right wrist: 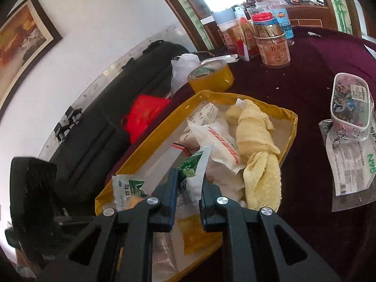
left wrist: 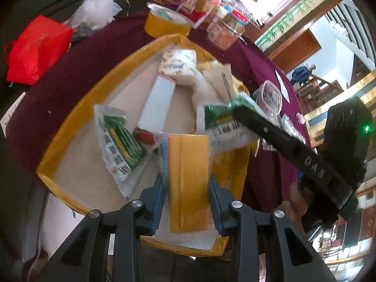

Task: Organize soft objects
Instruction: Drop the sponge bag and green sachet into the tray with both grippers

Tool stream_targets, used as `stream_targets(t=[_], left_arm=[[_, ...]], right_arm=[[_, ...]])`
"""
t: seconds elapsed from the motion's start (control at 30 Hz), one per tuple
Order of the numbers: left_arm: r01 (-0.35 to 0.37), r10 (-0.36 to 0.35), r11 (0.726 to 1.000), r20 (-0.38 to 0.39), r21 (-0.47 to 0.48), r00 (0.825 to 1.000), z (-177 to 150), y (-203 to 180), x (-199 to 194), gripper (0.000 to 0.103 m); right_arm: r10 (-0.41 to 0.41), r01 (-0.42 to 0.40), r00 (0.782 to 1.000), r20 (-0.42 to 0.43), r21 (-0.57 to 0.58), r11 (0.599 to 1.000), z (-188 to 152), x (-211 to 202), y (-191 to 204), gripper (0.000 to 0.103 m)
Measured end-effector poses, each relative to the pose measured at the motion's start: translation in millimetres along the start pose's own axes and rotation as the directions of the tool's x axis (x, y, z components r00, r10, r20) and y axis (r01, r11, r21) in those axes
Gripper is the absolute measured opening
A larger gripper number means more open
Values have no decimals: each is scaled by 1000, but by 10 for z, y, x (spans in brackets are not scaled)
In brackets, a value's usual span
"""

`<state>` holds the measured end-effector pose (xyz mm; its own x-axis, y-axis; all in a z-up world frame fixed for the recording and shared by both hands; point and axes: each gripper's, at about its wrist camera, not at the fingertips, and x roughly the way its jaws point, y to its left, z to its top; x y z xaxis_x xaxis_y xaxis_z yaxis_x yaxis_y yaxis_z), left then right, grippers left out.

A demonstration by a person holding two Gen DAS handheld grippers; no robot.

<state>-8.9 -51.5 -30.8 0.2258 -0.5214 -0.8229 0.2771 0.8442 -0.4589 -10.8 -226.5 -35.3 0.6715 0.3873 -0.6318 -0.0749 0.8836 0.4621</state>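
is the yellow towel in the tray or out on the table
In. The yellow towel lies bunched inside the tray, along its right wall, on top of white packets.

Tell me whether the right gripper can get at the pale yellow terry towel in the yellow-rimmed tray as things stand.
Probably not yet. The right gripper is shut on a green-and-white plastic packet, so its fingers are occupied. The pale yellow terry towel lies uncovered on top in the yellow-rimmed tray, close by.

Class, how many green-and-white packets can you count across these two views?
2. One packet is held between the right gripper's fingers over the yellow box; the other packet lies inside the box. Others may be hidden beneath the pile.
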Motion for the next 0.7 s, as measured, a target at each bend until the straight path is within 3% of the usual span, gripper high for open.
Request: stream_targets(t=[0.17,0.33,0.4,0.57,0.63,0.7], left_arm=[[-57,57,997,2,54,998,-35,-88,64,39],[-97,96,993,19,67,995,-44,-71,54,64],[-100,98,992,31,79,995,-66,-78,38,66],[-118,114,991,54,70,992,-63,-98,0,67],[-119,113,990,84,69,990,-70,-148,-62,76],[-157,145,985,137,76,980,-88,-224,-126,77]], right_arm=[[8,-7,1000,-8,43,999,-15,69,-35,19],[18,-20,1000,26,70,997,-55,-98,-51,52],[36,-41,998,54,78,996,-63,-227,-60,58],[50,-60,993,111,89,994,-91,-569,-143,59],[39,-51,991,126,96,994,-107,-680,-223,61],[14,-31,990,141,119,992,-141,-815,-353,61]])
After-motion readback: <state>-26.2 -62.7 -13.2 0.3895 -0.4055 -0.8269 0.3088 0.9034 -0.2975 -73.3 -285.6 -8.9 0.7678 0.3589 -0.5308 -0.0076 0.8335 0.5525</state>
